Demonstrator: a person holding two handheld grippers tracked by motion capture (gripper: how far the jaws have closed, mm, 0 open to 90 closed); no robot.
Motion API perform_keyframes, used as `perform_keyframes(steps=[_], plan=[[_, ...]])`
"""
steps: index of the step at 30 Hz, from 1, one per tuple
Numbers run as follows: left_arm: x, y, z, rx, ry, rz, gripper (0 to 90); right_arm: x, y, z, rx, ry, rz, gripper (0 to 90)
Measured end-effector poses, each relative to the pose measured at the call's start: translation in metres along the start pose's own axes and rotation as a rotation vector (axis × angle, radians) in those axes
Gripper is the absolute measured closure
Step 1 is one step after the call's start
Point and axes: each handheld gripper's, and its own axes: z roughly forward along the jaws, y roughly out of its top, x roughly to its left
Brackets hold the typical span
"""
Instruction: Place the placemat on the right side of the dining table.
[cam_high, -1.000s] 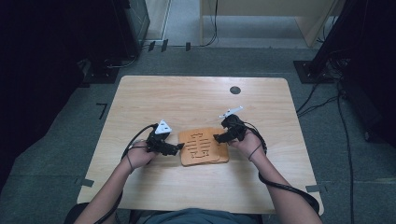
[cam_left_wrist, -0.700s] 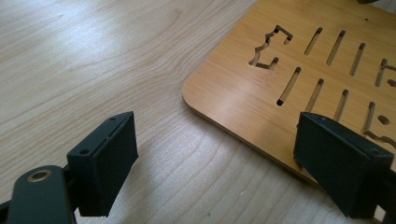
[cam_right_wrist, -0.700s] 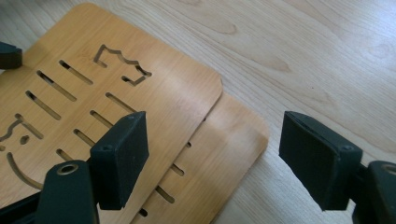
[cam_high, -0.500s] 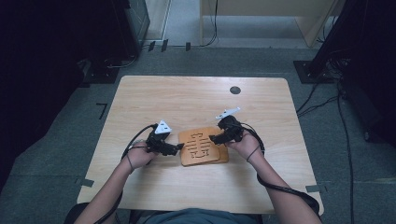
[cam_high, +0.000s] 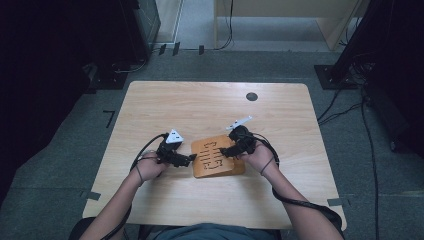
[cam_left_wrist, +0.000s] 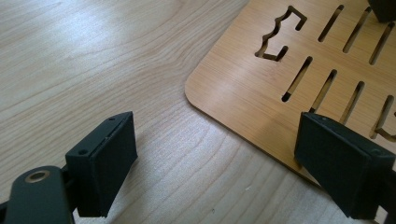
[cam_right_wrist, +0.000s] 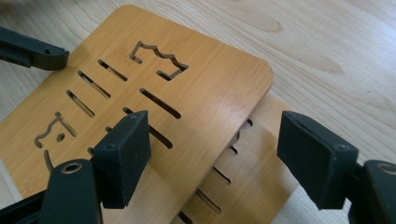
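A slotted wooden board (cam_high: 217, 156) lies flat on the table in front of the person. In the right gripper view it is an upper board (cam_right_wrist: 187, 88) resting askew on a second slotted board (cam_right_wrist: 261, 140). My left gripper (cam_high: 192, 159) is open at the board's left edge. One of its pads hangs over bare table and the other over the corner of the board (cam_left_wrist: 261, 79), with nothing pressed between them (cam_left_wrist: 215, 158). My right gripper (cam_high: 224, 151) is open too and hovers low over the right part of the boards (cam_right_wrist: 215, 149). Its pads grip neither board.
The light wooden table (cam_high: 200, 105) has a small dark round hole (cam_high: 251, 96) near its far edge. Cables trail from both grippers along the person's forearms. Dark equipment and cables stand on the floor around the table.
The right gripper has edged slightly left, farther over the board. The left gripper and the boards have stayed put.
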Motion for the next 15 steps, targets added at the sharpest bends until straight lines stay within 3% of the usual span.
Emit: perform_keyframes(steps=[15], plan=[[-0.0004,0.0004,0.0005,-0.008,-0.005,-0.01,12.0,0.0054,0.0039,0.0105,0.041,0.042,0.053,23.3]])
